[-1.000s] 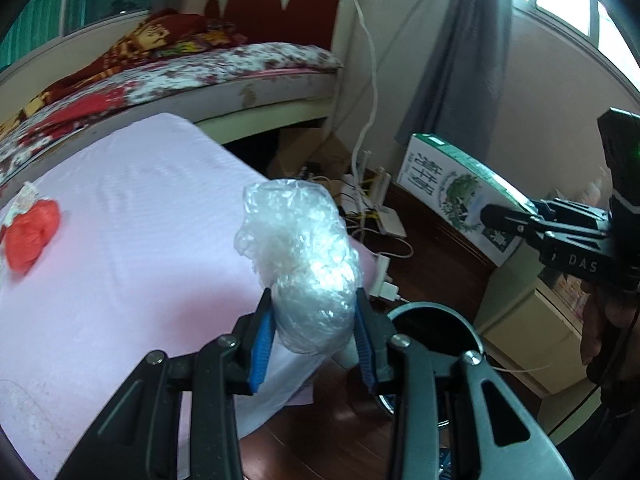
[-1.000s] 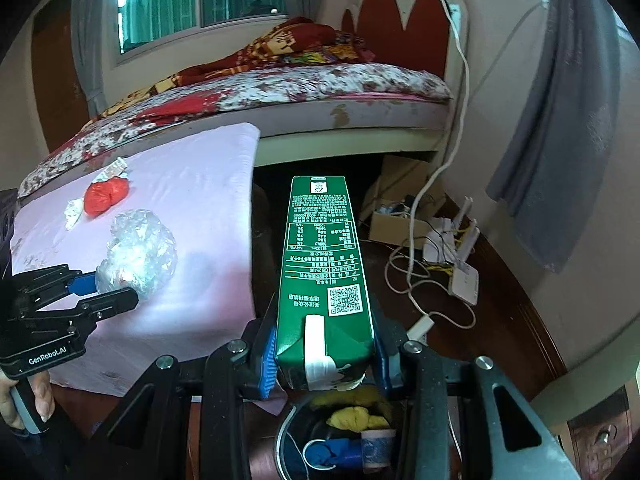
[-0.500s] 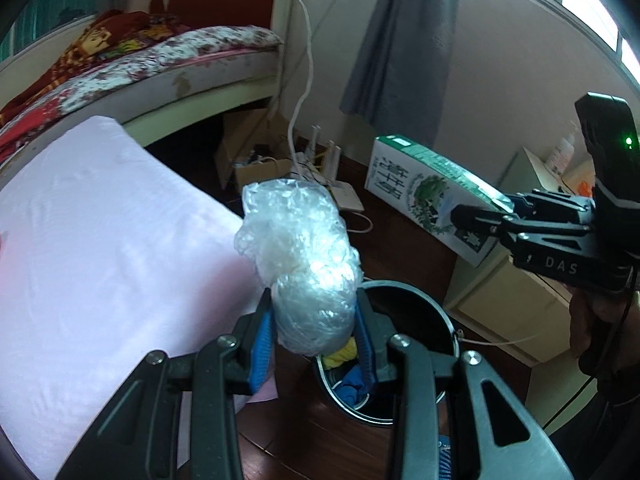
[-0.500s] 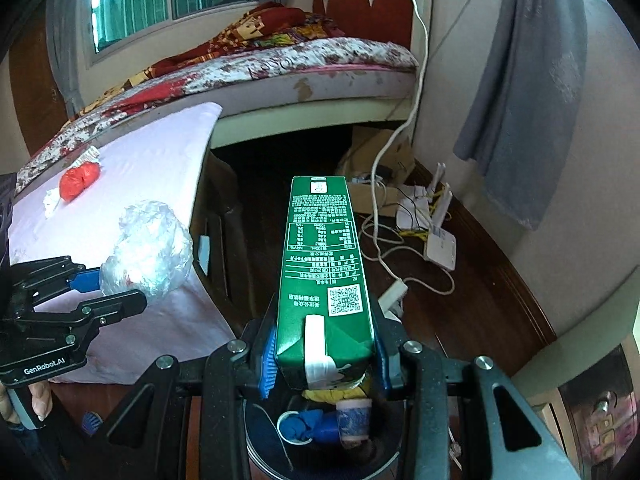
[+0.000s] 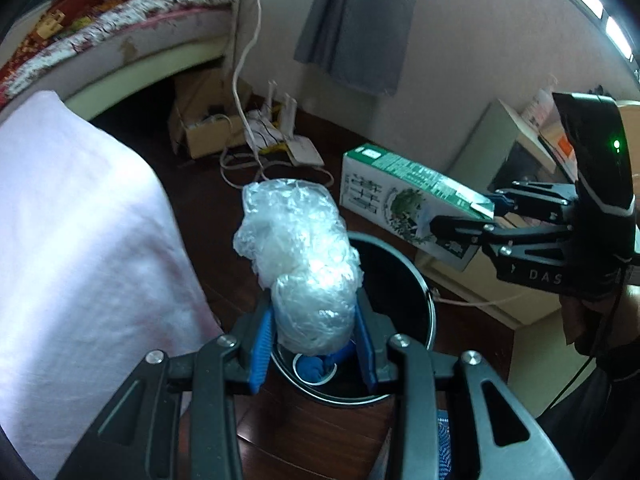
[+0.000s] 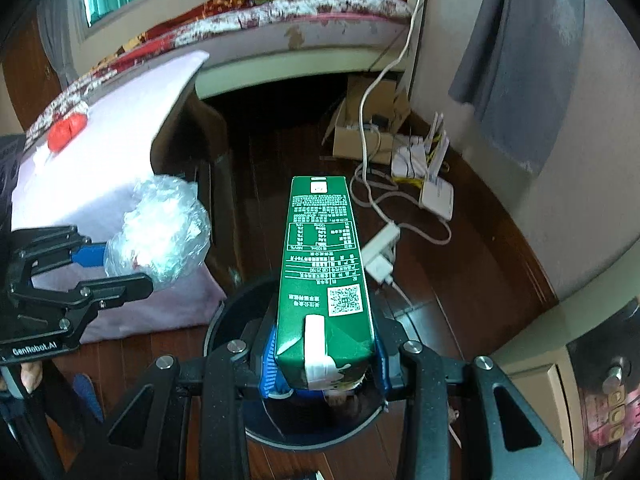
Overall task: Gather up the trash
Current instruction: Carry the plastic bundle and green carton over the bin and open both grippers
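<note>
My left gripper (image 5: 314, 334) is shut on a crumpled ball of clear plastic wrap (image 5: 300, 260), held just above the round black trash bin (image 5: 404, 280) on the floor; blue trash shows inside the bin. My right gripper (image 6: 322, 360) is shut on a green milk carton (image 6: 324, 256), held lengthwise over the same trash bin (image 6: 224, 320). In the left wrist view the milk carton (image 5: 404, 200) hangs to the right of the bin. In the right wrist view the plastic wrap (image 6: 160, 232) hangs at left. A red crumpled item (image 6: 66, 132) lies on the table.
A table with a pale pink cloth (image 5: 80, 240) stands left of the bin. A bed (image 6: 280, 20), a cardboard box (image 6: 360, 132), a white router (image 6: 436, 196), a power strip (image 6: 380, 256) and cables lie beyond. A cabinet (image 5: 492, 152) stands at the right.
Both grippers have dropped and swung from beside the table toward the bin. The bin now lies right beneath the plastic wrap and the carton. Both grips are unchanged.
</note>
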Demonstrator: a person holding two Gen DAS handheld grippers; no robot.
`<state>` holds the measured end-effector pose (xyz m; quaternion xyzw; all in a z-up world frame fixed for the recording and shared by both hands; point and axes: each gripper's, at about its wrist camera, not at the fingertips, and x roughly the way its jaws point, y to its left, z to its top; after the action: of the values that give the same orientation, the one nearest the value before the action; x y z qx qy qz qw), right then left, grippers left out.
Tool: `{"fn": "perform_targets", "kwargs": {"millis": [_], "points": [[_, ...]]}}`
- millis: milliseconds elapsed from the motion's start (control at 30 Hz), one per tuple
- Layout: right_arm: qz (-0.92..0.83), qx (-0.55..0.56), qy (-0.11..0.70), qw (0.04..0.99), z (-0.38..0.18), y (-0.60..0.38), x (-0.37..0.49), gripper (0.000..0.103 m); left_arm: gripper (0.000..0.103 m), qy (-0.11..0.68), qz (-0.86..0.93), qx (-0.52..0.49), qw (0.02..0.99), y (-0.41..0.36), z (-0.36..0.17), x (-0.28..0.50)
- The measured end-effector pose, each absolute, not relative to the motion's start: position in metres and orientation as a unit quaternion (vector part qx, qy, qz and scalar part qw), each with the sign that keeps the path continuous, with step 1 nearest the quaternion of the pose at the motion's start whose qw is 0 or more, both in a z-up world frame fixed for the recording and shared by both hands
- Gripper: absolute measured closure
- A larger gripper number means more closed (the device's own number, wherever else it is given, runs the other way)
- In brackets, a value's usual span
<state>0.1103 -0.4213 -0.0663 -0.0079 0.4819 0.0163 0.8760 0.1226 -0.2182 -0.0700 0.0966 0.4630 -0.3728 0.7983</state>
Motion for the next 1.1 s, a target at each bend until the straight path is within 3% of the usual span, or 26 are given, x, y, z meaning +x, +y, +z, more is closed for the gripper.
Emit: {"fn": "perform_targets", "kwargs": {"millis": [500, 567, 633, 667, 700, 733, 900, 1000, 1100], "points": [[0.057, -0.036, 0.573, 0.817, -0.141, -0.419, 0.093, 0.063, 0.061, 0.547, -0.392, 0.124, 0.729, -0.247, -0.138, 0.117], [0.062, -0.040, 0.577, 0.814, -0.145, -0.416, 0.090, 0.063, 0.050, 0.549, -0.392, 0.122, 0.728, -0.248, -0.140, 0.116], [0.069, -0.038, 0.584, 0.808, -0.149, -0.416, 0.090, 0.061, 0.026, 0.547, -0.387, 0.125, 0.732, -0.250, -0.143, 0.113], [0.059, -0.044, 0.591, 0.803, -0.153, -0.417, 0.091, 0.053, 0.013, 0.545, -0.381, 0.129, 0.736, -0.249, -0.144, 0.113], [0.042, -0.053, 0.595, 0.801, -0.157, -0.421, 0.090, 0.026, 0.011, 0.544, -0.376, 0.128, 0.739, -0.249, -0.145, 0.113], [0.024, -0.060, 0.593, 0.803, -0.158, -0.426, 0.090, 0.016, 0.011, 0.546, -0.372, 0.127, 0.740, -0.248, -0.146, 0.114], [0.003, -0.026, 0.586, 0.810, -0.150, -0.450, 0.093, 0.016, 0.007, 0.547, -0.355, 0.127, 0.747, -0.242, -0.146, 0.116], [-0.018, -0.019, 0.583, 0.812, -0.143, -0.456, 0.100, 0.000, 0.007, 0.536, -0.333, 0.125, 0.766, -0.236, -0.135, 0.117], [-0.031, -0.024, 0.570, 0.821, -0.134, -0.454, 0.103, 0.000, 0.007, 0.525, -0.324, 0.118, 0.778, -0.230, -0.123, 0.120]]}}
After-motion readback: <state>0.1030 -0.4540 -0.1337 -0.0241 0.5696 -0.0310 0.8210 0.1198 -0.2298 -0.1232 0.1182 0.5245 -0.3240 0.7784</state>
